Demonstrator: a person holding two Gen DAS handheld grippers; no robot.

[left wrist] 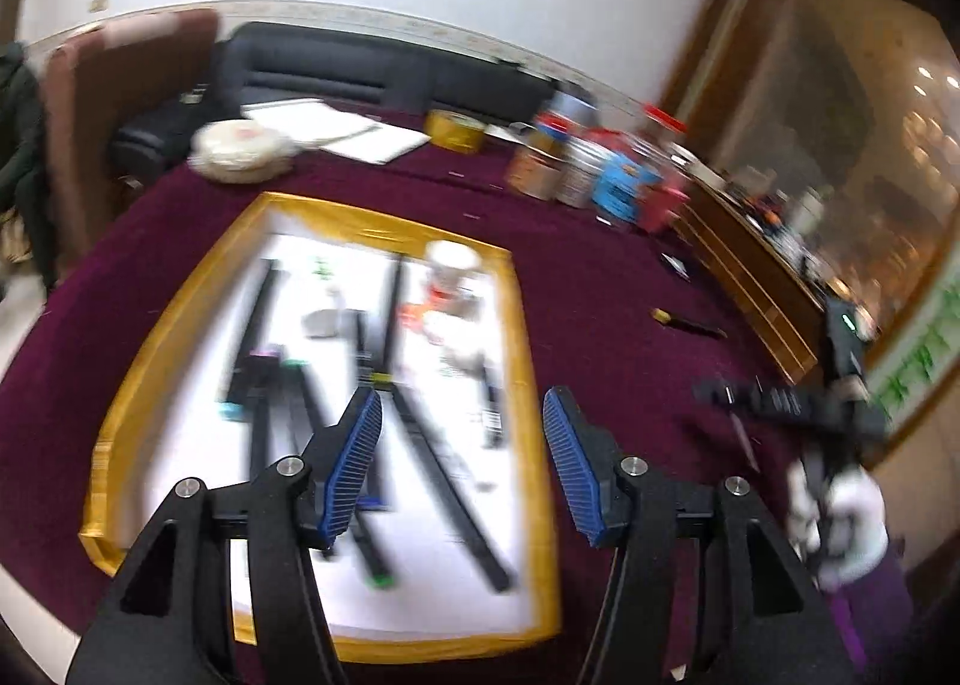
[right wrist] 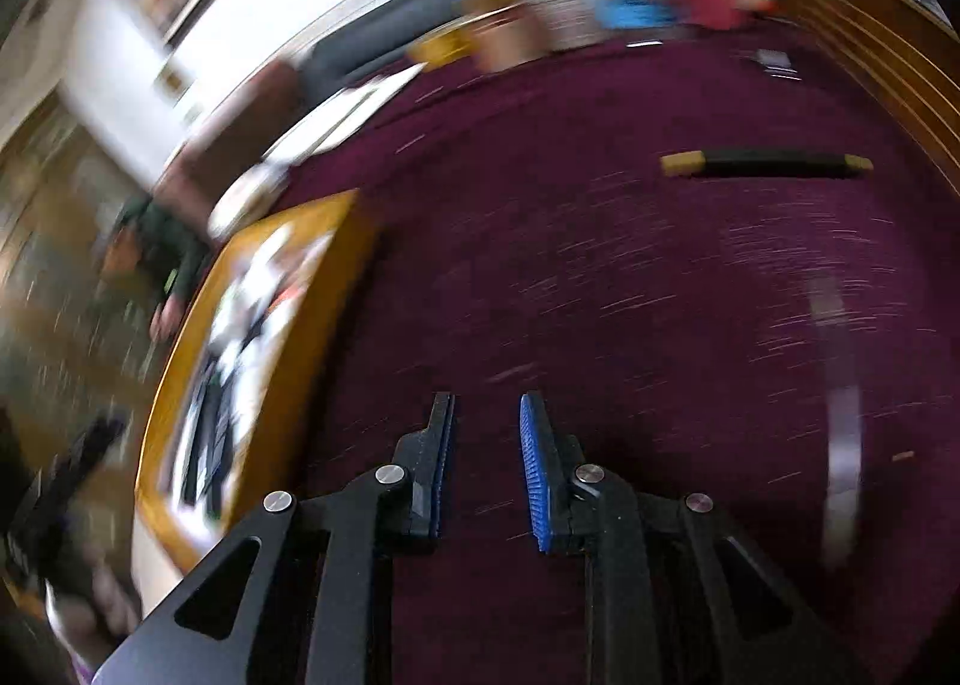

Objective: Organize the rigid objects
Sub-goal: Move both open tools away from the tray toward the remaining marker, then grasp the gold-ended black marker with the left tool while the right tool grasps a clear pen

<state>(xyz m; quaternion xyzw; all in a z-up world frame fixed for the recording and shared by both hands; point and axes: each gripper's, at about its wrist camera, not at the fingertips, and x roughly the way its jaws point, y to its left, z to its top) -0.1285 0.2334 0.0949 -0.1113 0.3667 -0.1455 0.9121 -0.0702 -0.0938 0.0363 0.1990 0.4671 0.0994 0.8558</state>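
A table covered in dark maroon cloth (right wrist: pixel 600 265) carried a shallow white tray with a yellow-gold rim (left wrist: pixel 522 337). Several long black rods and small items already lay in the tray, too blurred to identify. One slim black stick with yellowish ends (right wrist: pixel 765 163) lay alone on the cloth, well to the right of the tray. In the right wrist view, the stick lay ahead and to the right of the right tongs (right wrist: pixel 486 415), its long axis running crosswise to the fingers. These tongs were empty, their blue pads narrowly parted. The left tongs (left wrist: pixel 462 415) hovered over the tray's right edge, spread wide and holding nothing. The right tongs appeared nearer the stick, so reaching it would probably fall to them.
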